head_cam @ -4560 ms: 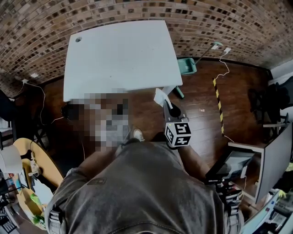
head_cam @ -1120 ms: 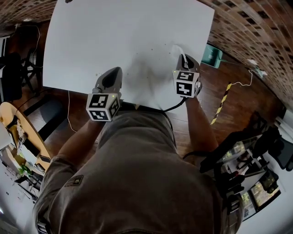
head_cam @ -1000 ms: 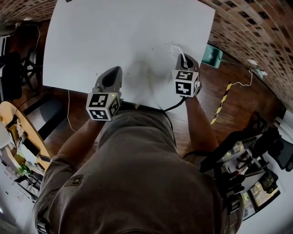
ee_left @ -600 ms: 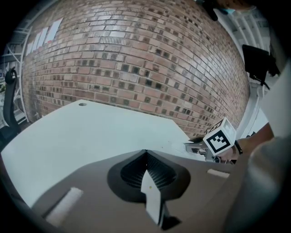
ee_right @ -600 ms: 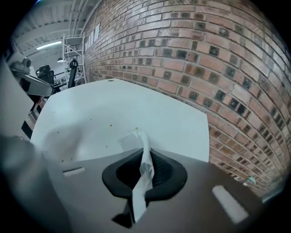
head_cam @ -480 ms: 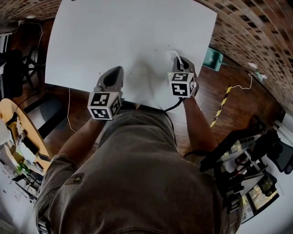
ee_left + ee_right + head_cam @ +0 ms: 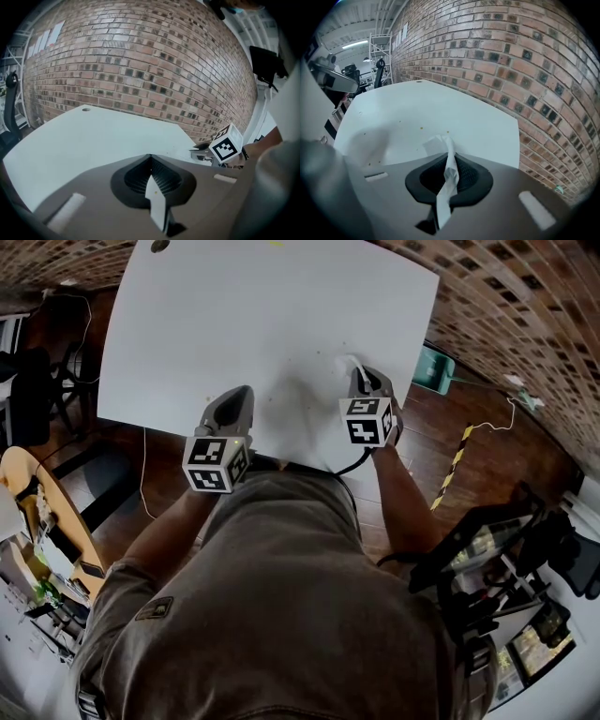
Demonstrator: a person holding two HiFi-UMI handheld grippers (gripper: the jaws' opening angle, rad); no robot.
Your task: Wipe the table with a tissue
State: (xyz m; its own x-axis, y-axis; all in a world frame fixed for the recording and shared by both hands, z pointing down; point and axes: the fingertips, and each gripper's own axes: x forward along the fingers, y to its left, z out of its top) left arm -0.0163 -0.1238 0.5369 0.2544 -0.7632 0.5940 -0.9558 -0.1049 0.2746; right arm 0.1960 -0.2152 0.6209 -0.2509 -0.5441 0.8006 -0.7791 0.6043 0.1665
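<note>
Looking steeply down past a person's shoulders at one white worktop, with a brick wall along its far and right sides. Two hand-held claws out over the near edge, each carrying one marker cube at its rear, so two cubes in all.

At the near left, the left claw, low over the worktop, jaws pressed together with nothing identifiable between them. From its own view, mostly bare white surface ahead and the other claw's cube off to the right.

Well apart from it, toward the near-right corner, the right claw, clamped shut on one white tissue. In the right gripper view, the tissue pinched into a twisted strip between the closed jaws, its crumpled end poking out past the tips and hanging low over the worktop. Whether it touches the surface is not clear. Only one tissue in sight.

A handful of tiny dark specks scattered on the worktop ahead of the right claw. One round hole near the far-left corner. On the wooden floor to the right, one green plastic container and one yellow-and-black striped strip.
</note>
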